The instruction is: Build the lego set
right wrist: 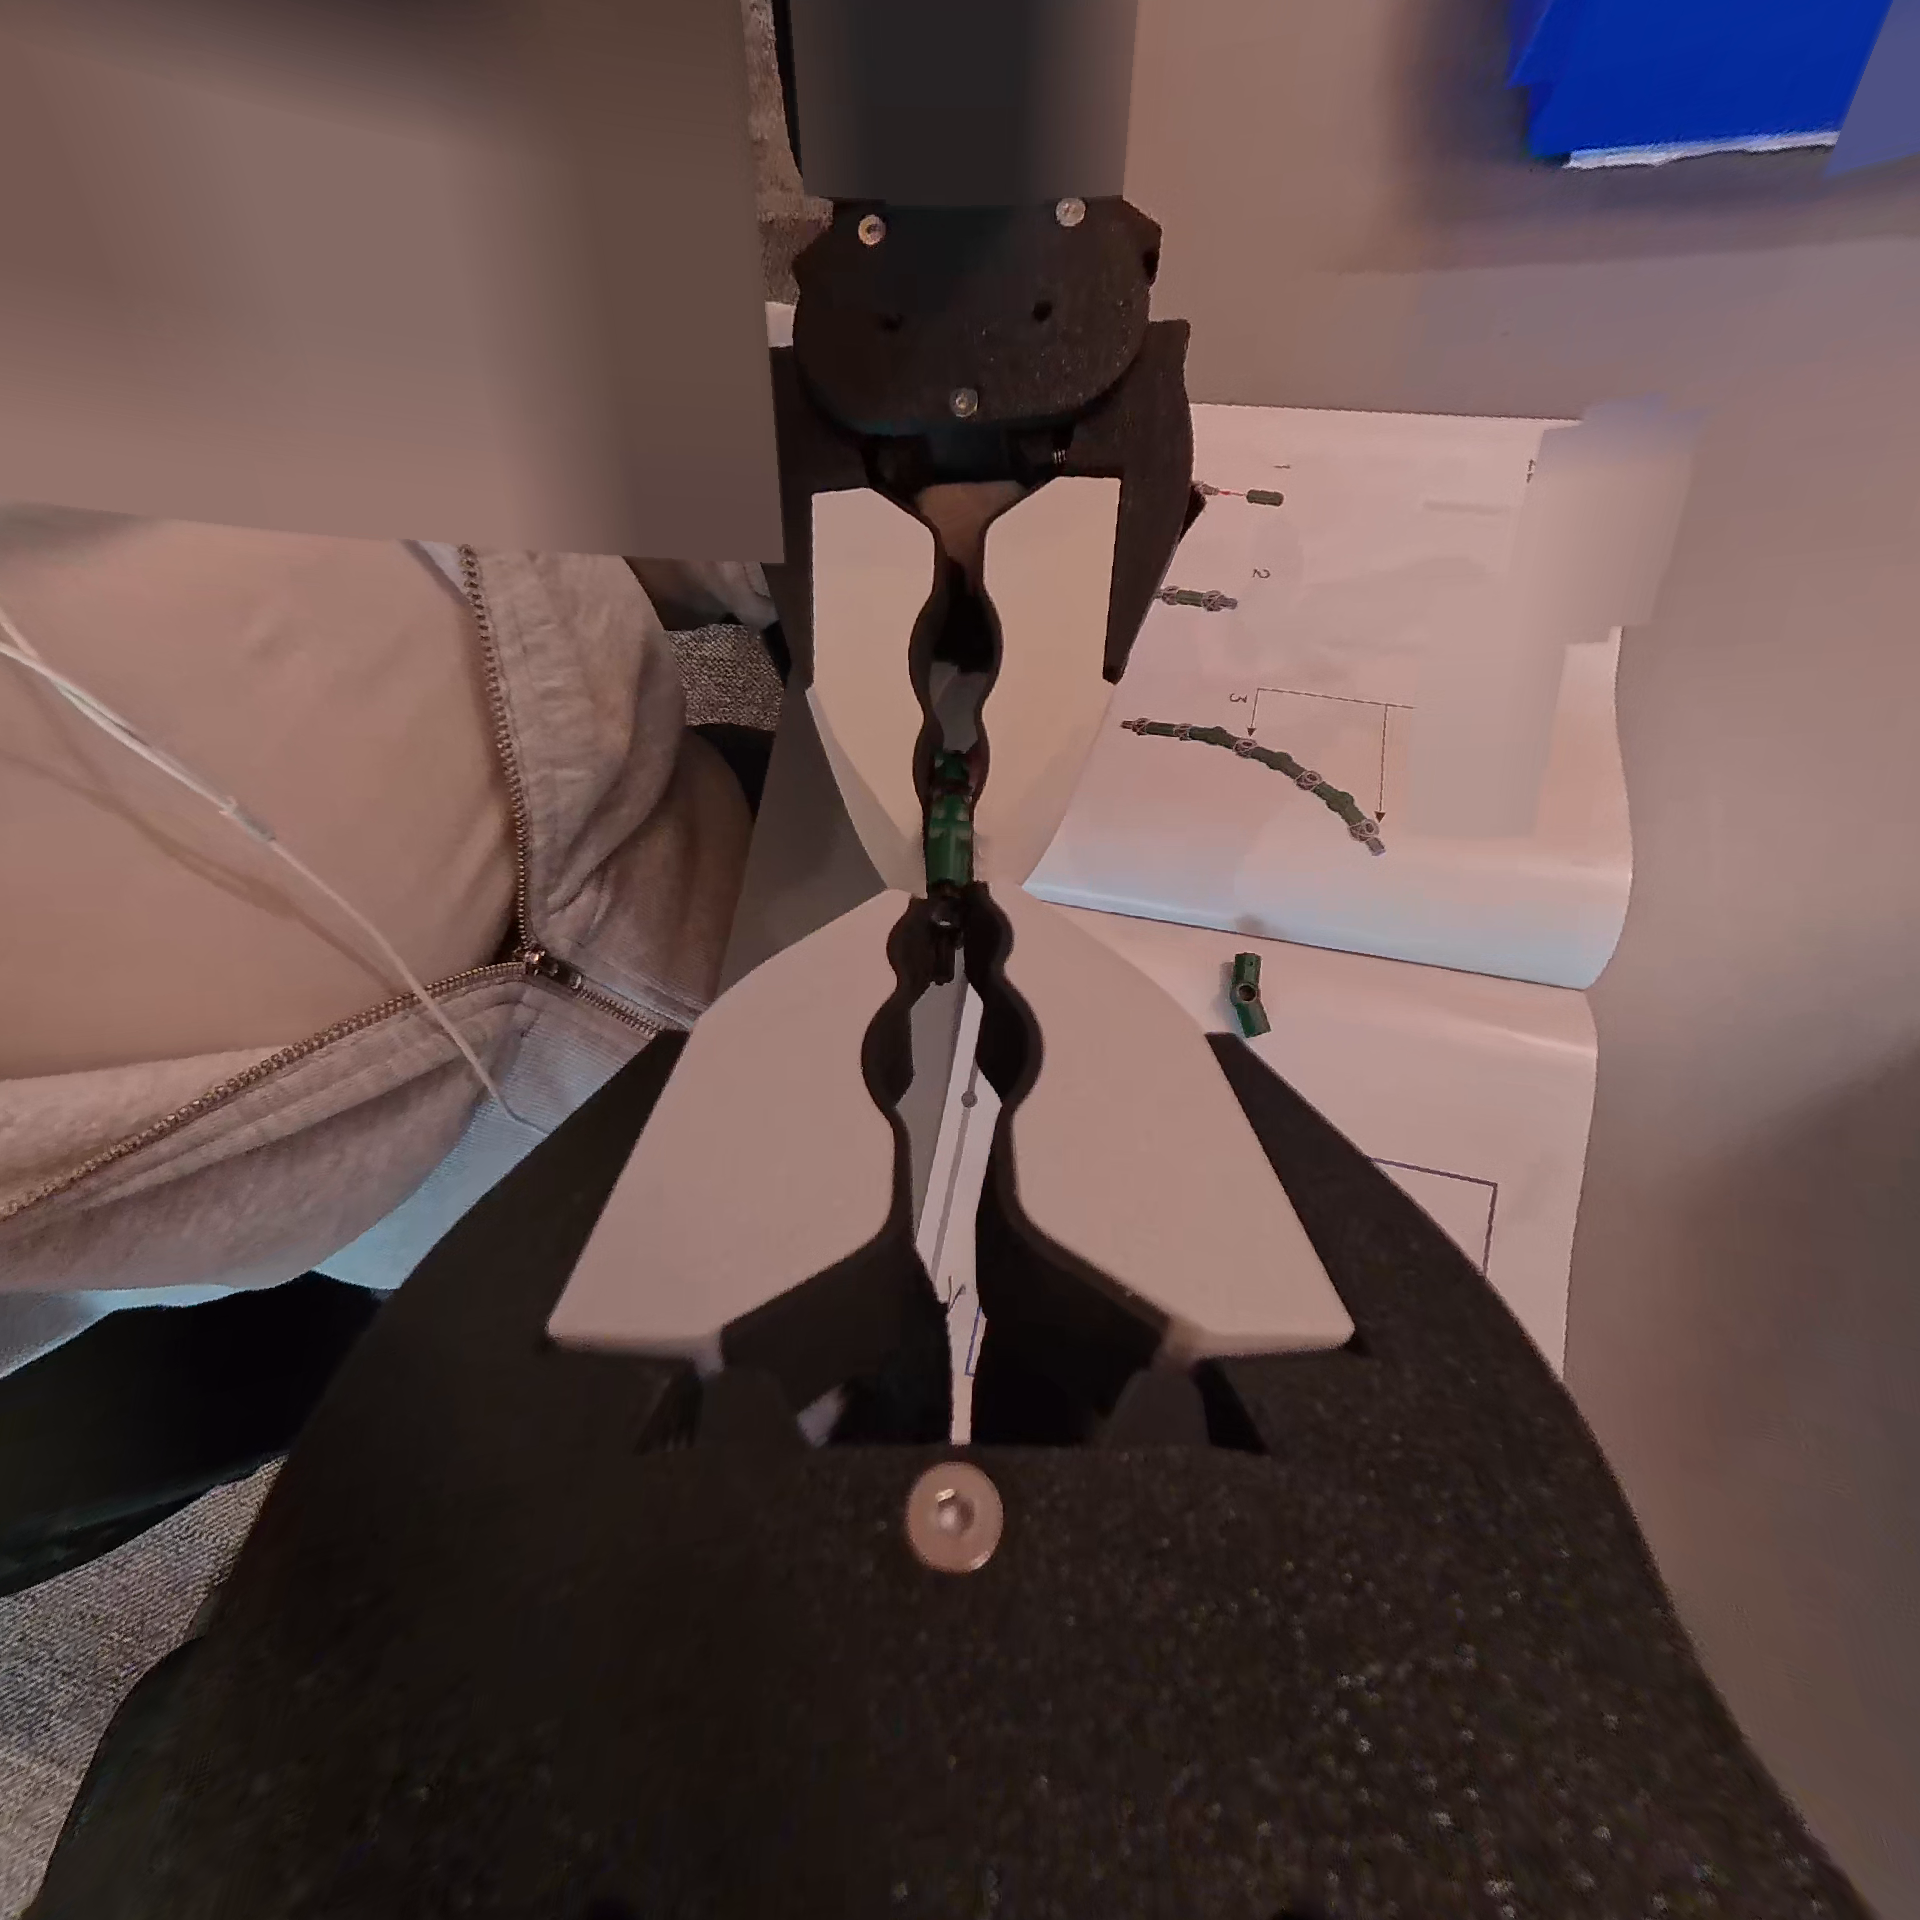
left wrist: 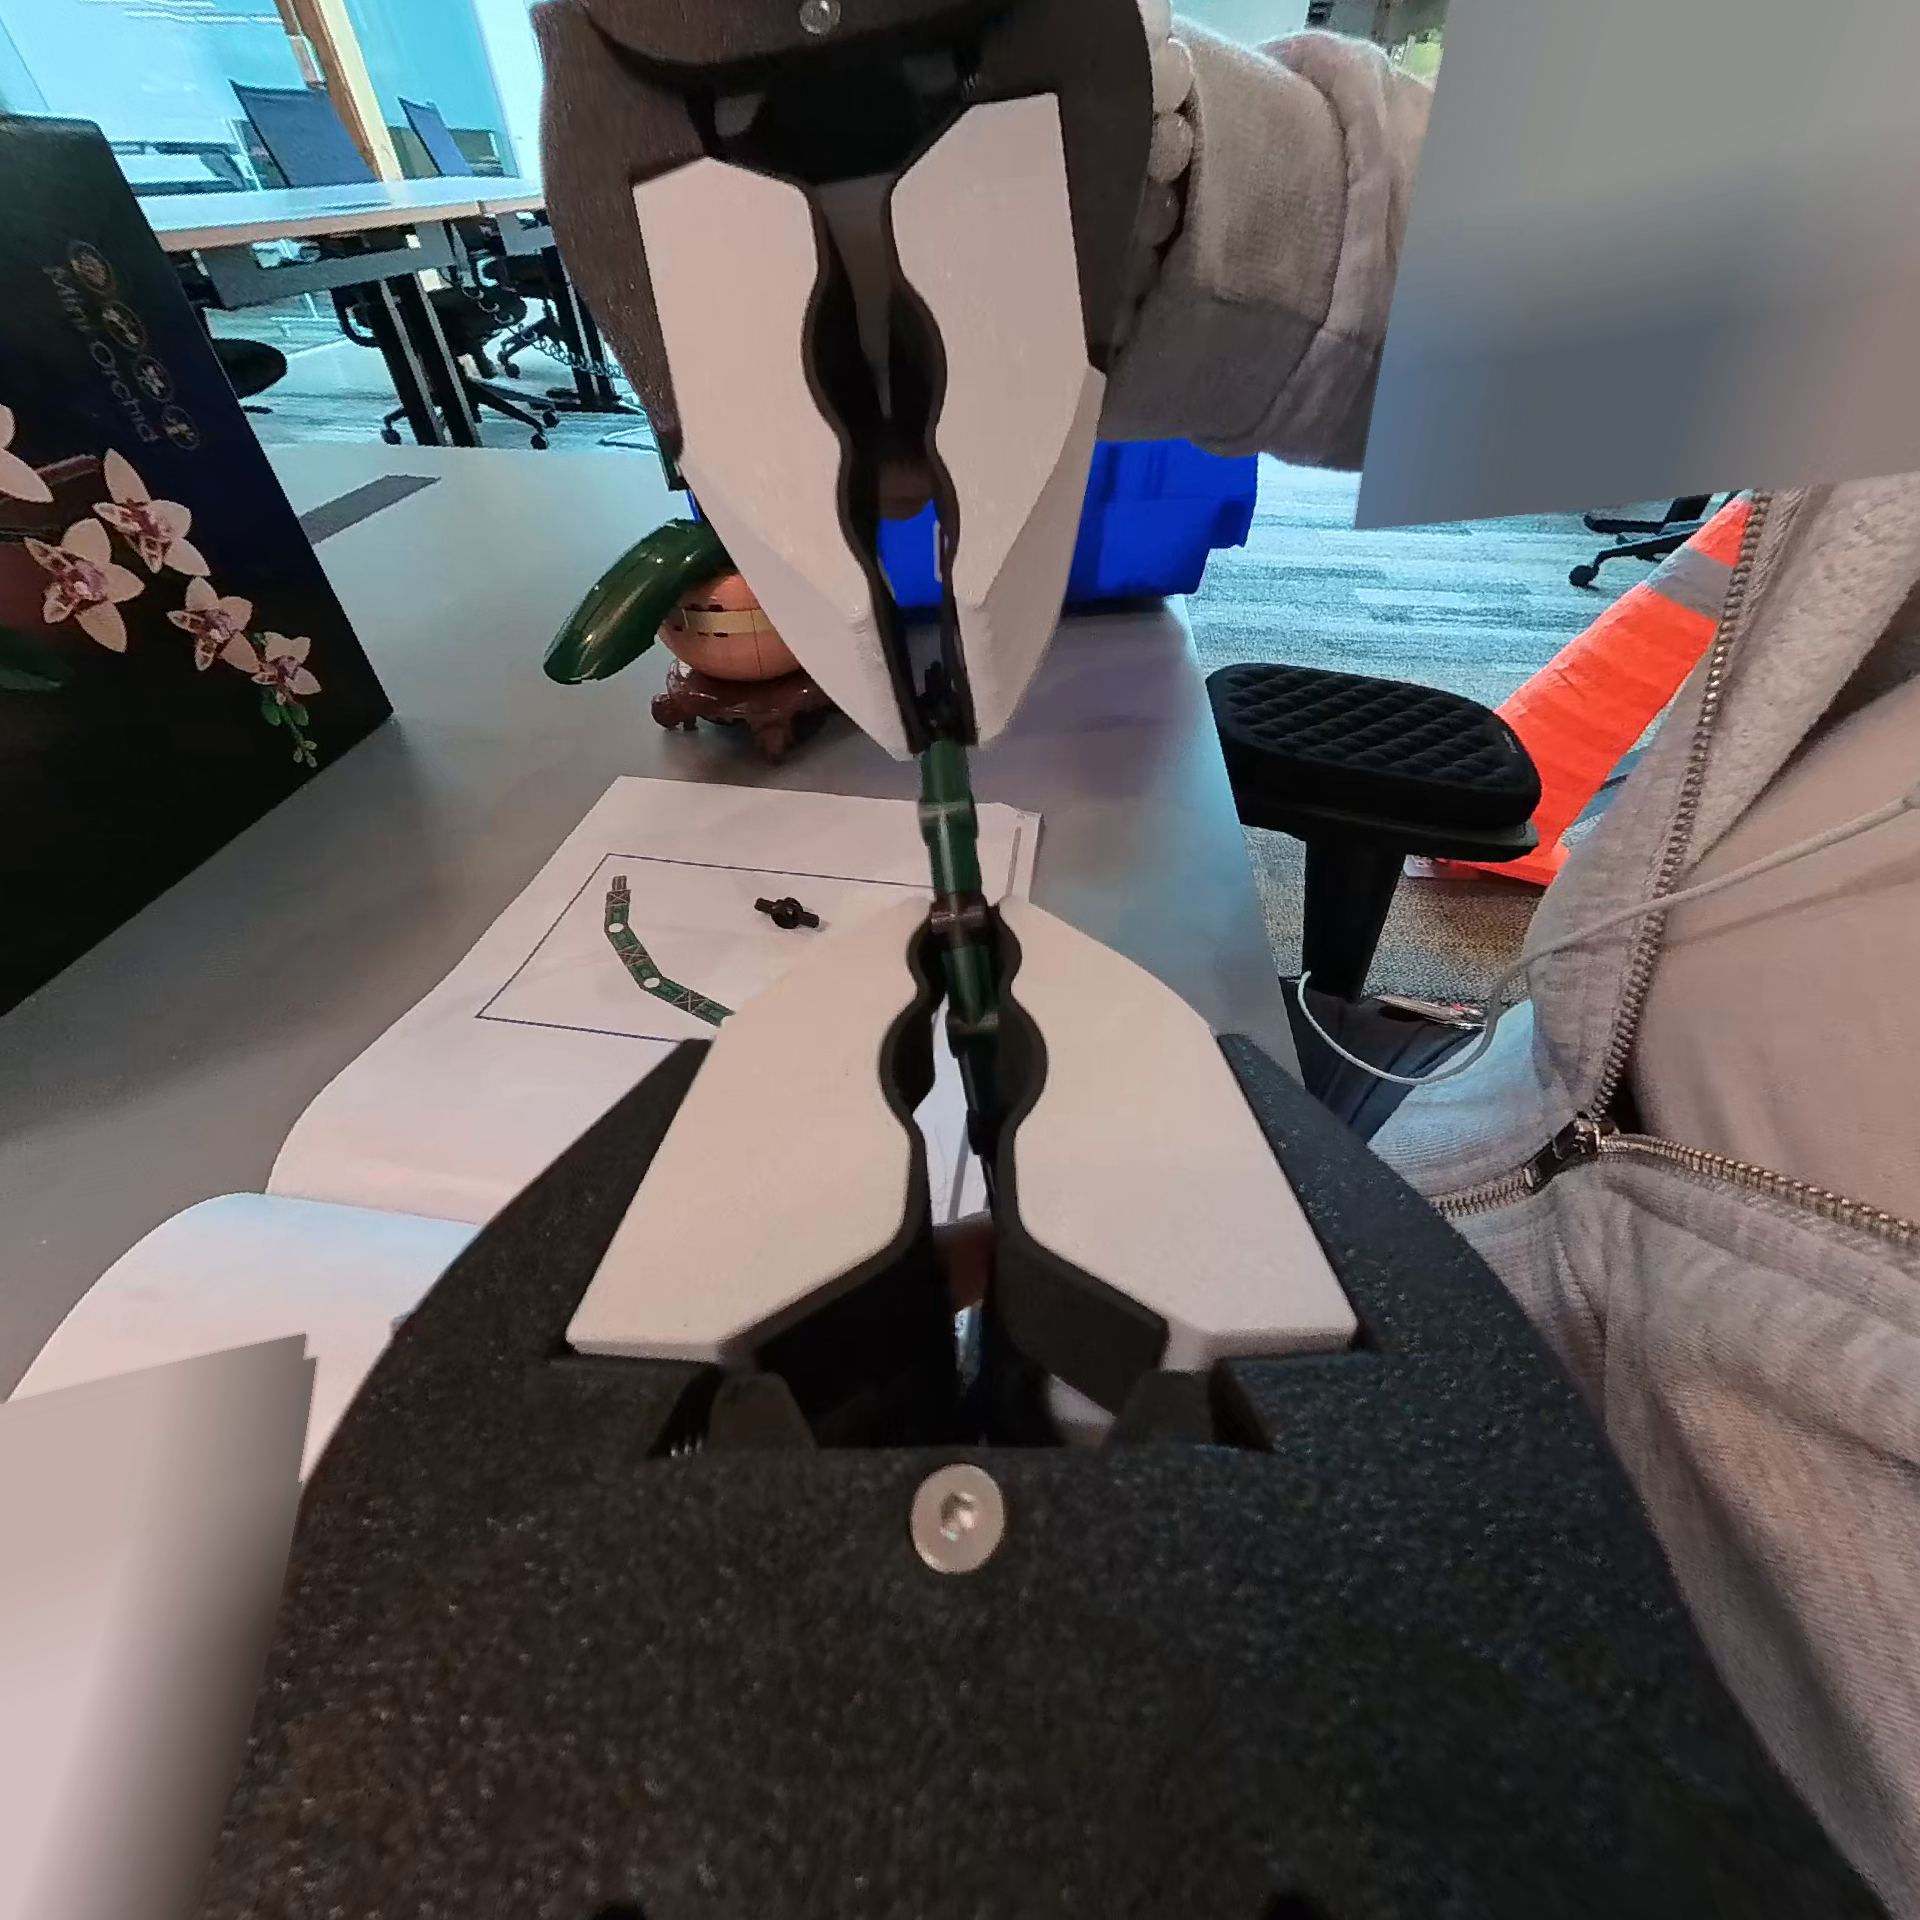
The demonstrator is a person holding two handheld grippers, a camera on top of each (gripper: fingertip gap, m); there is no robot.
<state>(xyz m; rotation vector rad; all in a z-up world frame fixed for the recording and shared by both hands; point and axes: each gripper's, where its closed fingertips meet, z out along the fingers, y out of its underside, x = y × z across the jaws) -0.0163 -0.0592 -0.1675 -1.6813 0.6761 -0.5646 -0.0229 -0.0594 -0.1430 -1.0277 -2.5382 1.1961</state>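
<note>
Two grippers meet tip to tip above the instruction sheet [left wrist: 790, 831] near the table's edge: left gripper [left wrist: 961, 935] and right gripper [left wrist: 940, 727] both clamp the green stem chain [left wrist: 951, 831], apparently joining segments; next, press the ends squarely together.

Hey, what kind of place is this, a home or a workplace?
Most likely an open-plan office: rows of long desks with wheeled chairs stand behind a glass partition, and the floor has grey carpet.

Green segmented stem [left wrist: 951, 831] midair (both ends clamped); loose green connector [right wrist: 1250, 994] on paper.
</note>
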